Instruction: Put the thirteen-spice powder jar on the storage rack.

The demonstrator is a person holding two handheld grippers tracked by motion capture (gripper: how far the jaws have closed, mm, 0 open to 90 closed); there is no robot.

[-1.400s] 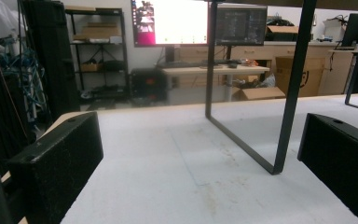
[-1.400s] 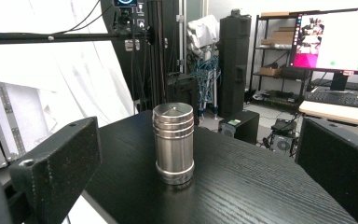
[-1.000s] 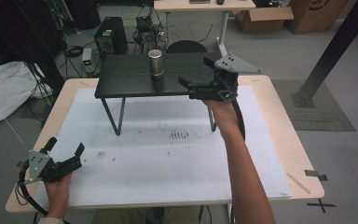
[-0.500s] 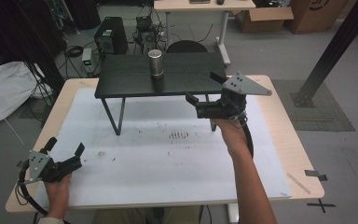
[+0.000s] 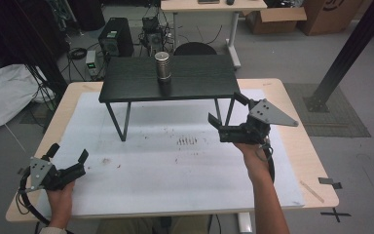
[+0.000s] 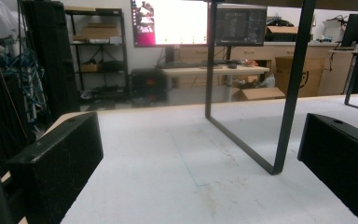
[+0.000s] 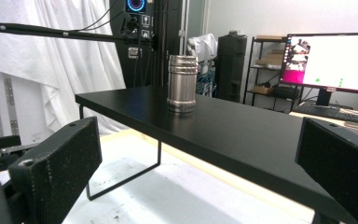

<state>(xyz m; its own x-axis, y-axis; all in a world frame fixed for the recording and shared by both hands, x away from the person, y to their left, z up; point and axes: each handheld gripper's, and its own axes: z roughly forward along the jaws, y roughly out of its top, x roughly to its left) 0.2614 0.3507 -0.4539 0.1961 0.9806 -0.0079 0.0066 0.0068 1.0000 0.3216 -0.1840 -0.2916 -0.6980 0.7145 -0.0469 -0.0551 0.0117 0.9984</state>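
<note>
Black shelf (image 5: pixel 175 80) spans the table's far edge. Right gripper (image 5: pixel 228 114) (jaws spread, empty) has drawn back from the shelf's right end toward the table's right edge. Left gripper (image 5: pixel 68 155), spread, unmoved at near-left corner. Steel cup (image 5: pixel 162 66) stands upright, shelf centre.

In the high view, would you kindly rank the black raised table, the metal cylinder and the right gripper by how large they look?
1. black raised table
2. right gripper, though it may sit nearer the camera
3. metal cylinder
</note>
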